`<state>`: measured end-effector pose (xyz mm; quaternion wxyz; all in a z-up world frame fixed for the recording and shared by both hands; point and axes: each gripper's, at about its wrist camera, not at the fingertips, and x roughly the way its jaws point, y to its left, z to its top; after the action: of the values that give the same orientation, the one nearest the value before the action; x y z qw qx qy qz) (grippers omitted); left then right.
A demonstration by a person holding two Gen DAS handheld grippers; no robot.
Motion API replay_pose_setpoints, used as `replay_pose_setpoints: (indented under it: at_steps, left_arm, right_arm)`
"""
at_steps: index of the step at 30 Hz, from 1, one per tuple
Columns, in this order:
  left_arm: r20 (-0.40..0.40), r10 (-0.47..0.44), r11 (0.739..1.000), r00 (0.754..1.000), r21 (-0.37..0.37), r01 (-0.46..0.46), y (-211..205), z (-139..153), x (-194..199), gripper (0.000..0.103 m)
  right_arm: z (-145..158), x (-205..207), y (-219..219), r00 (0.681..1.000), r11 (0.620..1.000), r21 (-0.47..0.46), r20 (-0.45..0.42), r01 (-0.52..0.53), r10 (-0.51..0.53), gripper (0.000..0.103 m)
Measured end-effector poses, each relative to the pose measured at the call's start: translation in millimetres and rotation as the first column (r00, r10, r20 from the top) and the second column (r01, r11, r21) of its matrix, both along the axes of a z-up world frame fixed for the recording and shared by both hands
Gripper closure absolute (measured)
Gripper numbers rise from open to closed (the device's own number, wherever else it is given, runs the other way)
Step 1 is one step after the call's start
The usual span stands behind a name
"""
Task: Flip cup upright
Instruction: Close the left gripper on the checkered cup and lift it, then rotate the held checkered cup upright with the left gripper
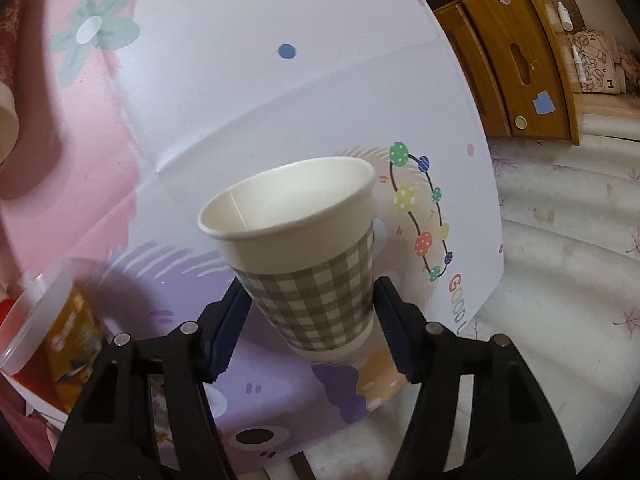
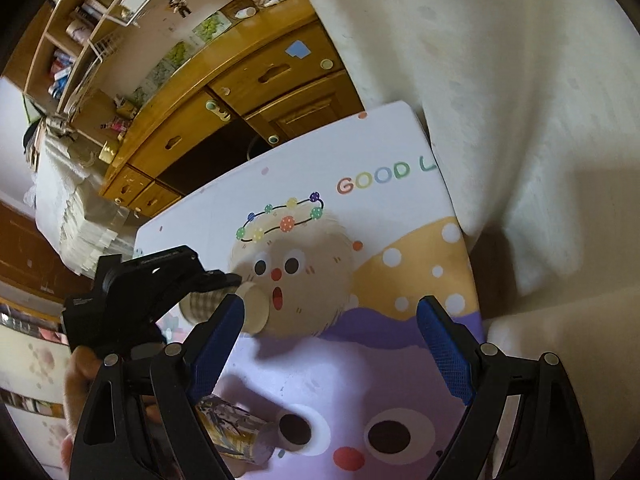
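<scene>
Ahead of your right gripper (image 2: pixel 330 344), between its spread fingers, the table (image 2: pixel 400 360) lies bare. Your left gripper (image 1: pixel 310 316), holding the cup (image 1: pixel 304 256), blocks its left side. A lidded container (image 1: pixel 48 320) crowds your left gripper's left; its right is open tabletop.

The left gripper (image 1: pixel 310 312), black-framed with dark blue pads, has its jaws closed on the checked paper cup (image 1: pixel 308 256), one pad against each side of the cup's wall. The right gripper (image 2: pixel 340 350) hangs with jaws spread wide, nothing between them.
</scene>
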<state>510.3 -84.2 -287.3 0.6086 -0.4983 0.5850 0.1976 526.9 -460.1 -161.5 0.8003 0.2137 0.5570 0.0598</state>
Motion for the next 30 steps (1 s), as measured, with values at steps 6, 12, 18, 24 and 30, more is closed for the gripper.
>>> replay_pose_setpoints:
  at_steps: [6,12,18,24,30]
  left_arm:
    - [0.039,-0.059,0.998,0.998,0.010,0.059,-1,18,1,0.045]
    - [0.060,-0.180,0.984,0.982,0.006,0.180,0,69,-16,0.045]
    - [0.140,-0.310,0.951,0.940,0.041,0.307,16,133,-56,0.045]
    - [0.165,-0.459,0.887,0.873,0.043,0.459,49,166,-140,0.045]
    - [0.141,-0.592,0.806,0.794,0.110,0.581,80,175,-229,0.045]
  right_arm:
    - [18,-46,12,1.000,1.000,-0.014,0.011,0.013,-0.013,0.014]
    - [59,-80,25,0.998,1.000,0.008,0.055,0.010,-0.010,0.014]
    - [101,-131,51,0.994,0.997,0.059,0.101,0.039,-0.045,0.014]
    - [128,-203,93,0.993,0.994,0.094,0.099,0.059,-0.069,0.012]
    - [134,-286,145,0.993,0.989,0.121,0.069,0.082,-0.091,0.011]
